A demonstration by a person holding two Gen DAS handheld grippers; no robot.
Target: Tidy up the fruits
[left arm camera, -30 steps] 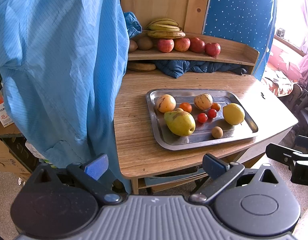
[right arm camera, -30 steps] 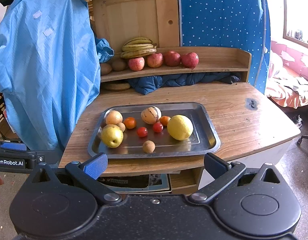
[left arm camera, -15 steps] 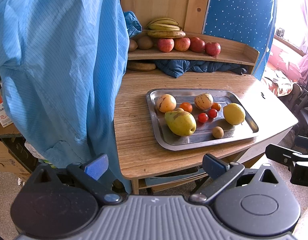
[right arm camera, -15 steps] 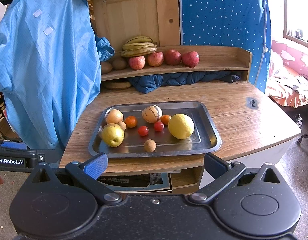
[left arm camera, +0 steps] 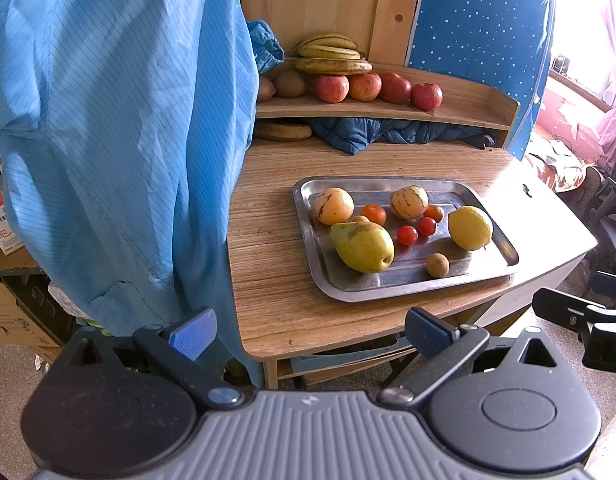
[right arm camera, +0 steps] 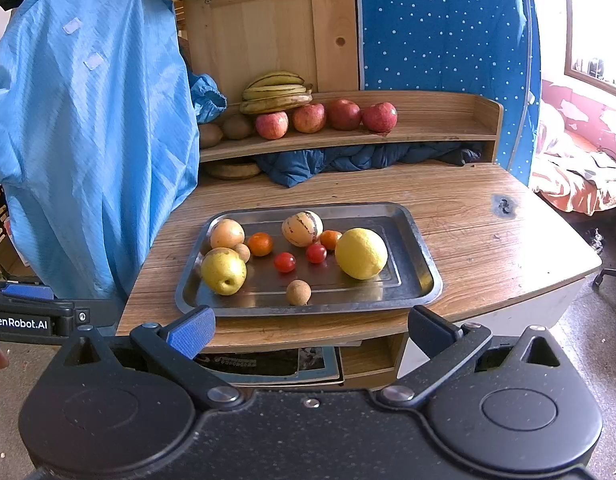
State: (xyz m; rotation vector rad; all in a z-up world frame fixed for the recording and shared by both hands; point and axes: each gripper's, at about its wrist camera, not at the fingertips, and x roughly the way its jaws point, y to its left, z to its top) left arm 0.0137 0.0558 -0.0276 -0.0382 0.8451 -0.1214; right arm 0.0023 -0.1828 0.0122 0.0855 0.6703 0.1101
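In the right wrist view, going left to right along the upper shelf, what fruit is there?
Two brown kiwis → four red apples, with the bananas stacked above the leftmost apple.

tray (right arm camera: 419, 248): shiny metal, reflective. table (right arm camera: 487, 240): matt wood grain. hanging coat (left arm camera: 108, 140): thin blue cloth, faint stripes. lemon (right arm camera: 361, 253): dimpled skin.

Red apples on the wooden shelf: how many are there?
4, in a row under the bananas on the shelf: apple one, apple two, apple three, apple four. None looks hidden.
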